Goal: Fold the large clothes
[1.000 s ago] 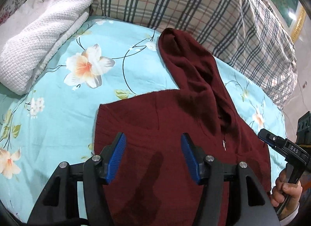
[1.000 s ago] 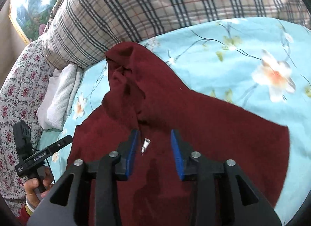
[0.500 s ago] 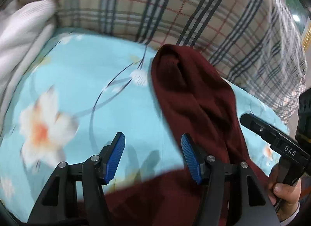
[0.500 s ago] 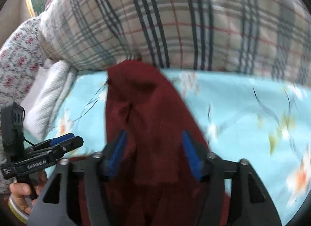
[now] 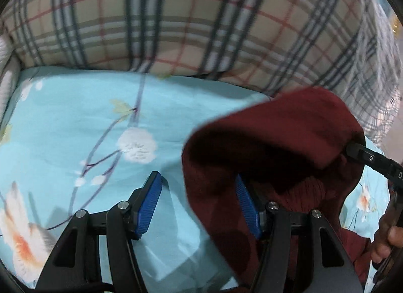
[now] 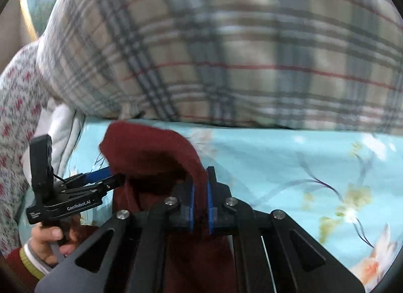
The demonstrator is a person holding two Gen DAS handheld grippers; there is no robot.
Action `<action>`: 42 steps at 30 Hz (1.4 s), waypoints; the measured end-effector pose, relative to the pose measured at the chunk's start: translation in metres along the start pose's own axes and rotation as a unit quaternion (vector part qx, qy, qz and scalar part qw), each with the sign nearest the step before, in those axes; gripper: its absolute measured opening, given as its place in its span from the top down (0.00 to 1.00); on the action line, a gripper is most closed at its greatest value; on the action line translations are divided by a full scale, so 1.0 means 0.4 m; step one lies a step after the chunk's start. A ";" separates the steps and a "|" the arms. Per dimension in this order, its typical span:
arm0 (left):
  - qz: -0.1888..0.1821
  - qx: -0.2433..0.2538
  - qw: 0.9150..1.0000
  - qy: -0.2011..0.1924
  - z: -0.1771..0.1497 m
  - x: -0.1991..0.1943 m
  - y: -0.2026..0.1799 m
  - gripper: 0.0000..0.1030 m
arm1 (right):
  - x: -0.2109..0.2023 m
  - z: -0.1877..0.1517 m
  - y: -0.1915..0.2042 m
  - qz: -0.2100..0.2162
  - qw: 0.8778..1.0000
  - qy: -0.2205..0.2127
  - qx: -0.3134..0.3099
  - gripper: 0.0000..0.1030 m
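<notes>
A dark red hoodie lies on the bed, and its hood (image 5: 277, 136) is raised off the sheet near the plaid pillow. My left gripper (image 5: 197, 179) is open, with the hood's left edge hanging between its blue pads (image 5: 148, 202) and covering part of the right one. My right gripper (image 6: 200, 182) is closing its jaws on the hood's (image 6: 151, 147) right edge, and red cloth is pinched between the pads. From the right wrist view the left gripper (image 6: 110, 177) reaches in at the hood's other side. The right gripper's tip (image 5: 352, 149) touches the hood in the left wrist view.
A big plaid pillow (image 5: 201, 15) fills the back, just beyond the hood. The light blue floral sheet (image 5: 75, 116) spreads to both sides. A white blanket (image 6: 58, 126) and a pink-flowered cushion (image 6: 15, 104) lie at the left. A hand (image 6: 47, 240) holds the left gripper.
Both grippers moved from the hoodie's chest up to the hood, toward the plaid pillow. The right gripper widened, then came together on the hood's edge. The hood has lifted.
</notes>
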State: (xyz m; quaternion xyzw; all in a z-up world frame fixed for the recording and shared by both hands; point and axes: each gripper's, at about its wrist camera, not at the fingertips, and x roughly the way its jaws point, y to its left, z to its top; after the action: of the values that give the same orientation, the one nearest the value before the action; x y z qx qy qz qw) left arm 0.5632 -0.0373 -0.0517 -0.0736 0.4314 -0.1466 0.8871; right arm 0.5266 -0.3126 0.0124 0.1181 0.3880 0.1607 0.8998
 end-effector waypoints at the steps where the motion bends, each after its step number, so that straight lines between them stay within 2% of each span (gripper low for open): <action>1: 0.000 0.009 1.000 -0.002 -0.001 0.005 -0.012 0.43 | -0.009 -0.013 -0.023 -0.002 1.000 0.000 0.014 0.92; 3: -0.002 0.024 1.000 -0.006 -0.001 0.010 -0.033 0.45 | -0.020 -0.031 -0.049 -0.007 0.999 0.001 0.031 0.92; 5: -0.010 0.034 0.999 -0.008 0.004 0.012 -0.055 0.61 | -0.032 -0.048 -0.068 -0.009 0.999 -0.001 0.050 0.92; 6: -0.014 0.040 0.999 -0.008 0.008 0.014 -0.066 0.80 | -0.042 -0.056 -0.077 -0.006 0.998 -0.002 0.062 0.92; 7: -0.015 0.045 0.999 -0.007 0.010 0.013 -0.077 0.91 | -0.053 -0.060 -0.082 -0.003 0.997 -0.005 0.072 0.93; 9: -0.014 0.053 0.998 -0.016 0.004 -0.015 -0.107 0.92 | -0.090 -0.068 -0.089 0.000 0.996 -0.012 0.083 0.93; 12: -0.035 0.063 0.996 -0.049 -0.017 -0.110 -0.144 0.93 | -0.169 -0.076 -0.096 0.010 0.995 -0.030 0.090 0.94; 14: -0.053 0.075 0.993 -0.071 -0.046 -0.181 -0.164 0.94 | -0.227 -0.088 -0.090 0.020 0.995 -0.042 0.090 0.99; 16: -0.048 0.092 0.991 -0.081 -0.070 -0.221 -0.183 0.94 | -0.246 -0.102 -0.083 0.015 0.996 -0.039 0.083 0.99; 17: -0.044 0.096 0.991 -0.080 -0.078 -0.229 -0.189 0.94 | -0.235 -0.105 -0.069 0.000 0.997 -0.022 0.079 0.99; 18: -0.038 0.097 0.992 -0.077 -0.082 -0.228 -0.191 0.94 | -0.221 -0.108 -0.064 0.004 0.996 -0.012 0.084 0.98; 20: -0.028 0.089 0.993 -0.073 -0.089 -0.225 -0.177 0.94 | -0.185 -0.120 -0.073 0.042 0.992 0.005 0.118 0.96; 25: -0.030 0.063 0.995 -0.066 -0.091 -0.196 -0.146 0.94 | -0.113 -0.112 -0.089 0.094 0.980 0.008 0.177 0.95; 28: -0.030 0.065 0.995 -0.069 -0.091 -0.191 -0.130 0.94 | -0.059 -0.078 -0.106 0.103 0.975 0.003 0.198 0.94; 30: -0.031 0.064 0.995 -0.066 -0.088 -0.185 -0.116 0.94 | -0.029 -0.061 -0.113 0.091 0.975 0.007 0.201 0.82; 31: -0.032 0.062 0.996 -0.064 -0.085 -0.181 -0.109 0.94 | -0.010 -0.050 -0.116 0.084 0.976 0.013 0.201 0.58; 32: -0.033 0.058 0.996 -0.062 -0.079 -0.170 -0.105 0.94 | 0.000 -0.042 -0.117 0.079 0.977 0.011 0.197 0.38; 33: -0.034 0.056 0.996 -0.061 -0.073 -0.161 -0.103 0.94 | 0.005 -0.035 -0.116 0.069 0.980 0.004 0.184 0.36; 35: -0.039 0.044 0.996 -0.060 -0.065 -0.149 -0.072 0.94 | 0.017 -0.025 -0.108 0.050 0.986 0.007 0.158 0.36; 37: -0.041 0.033 0.997 -0.057 -0.052 -0.130 -0.057 0.94 | 0.035 -0.022 -0.107 0.049 0.989 0.003 0.143 0.38; 39: -0.041 0.027 0.997 -0.055 -0.043 -0.113 -0.050 0.94 | 0.063 -0.018 -0.107 0.044 0.990 0.017 0.134 0.60; 40: -0.041 0.023 0.997 -0.054 -0.039 -0.107 -0.048 0.94 | 0.078 -0.014 -0.105 0.044 0.990 0.023 0.133 0.81; 41: -0.043 0.018 0.997 -0.055 -0.035 -0.106 -0.046 0.94 | 0.085 -0.011 -0.104 0.045 0.990 0.023 0.133 0.89; 42: -0.044 0.017 0.997 -0.056 -0.030 -0.106 -0.054 0.94 | 0.071 -0.009 -0.097 0.046 0.991 0.011 0.128 0.90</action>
State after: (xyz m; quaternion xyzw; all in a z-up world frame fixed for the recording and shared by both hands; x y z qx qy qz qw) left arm 0.5249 -0.0443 -0.0220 -0.0859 0.3750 -0.1887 0.9035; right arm 0.5501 -0.3374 -0.0218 0.2484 0.4093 0.1520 0.8647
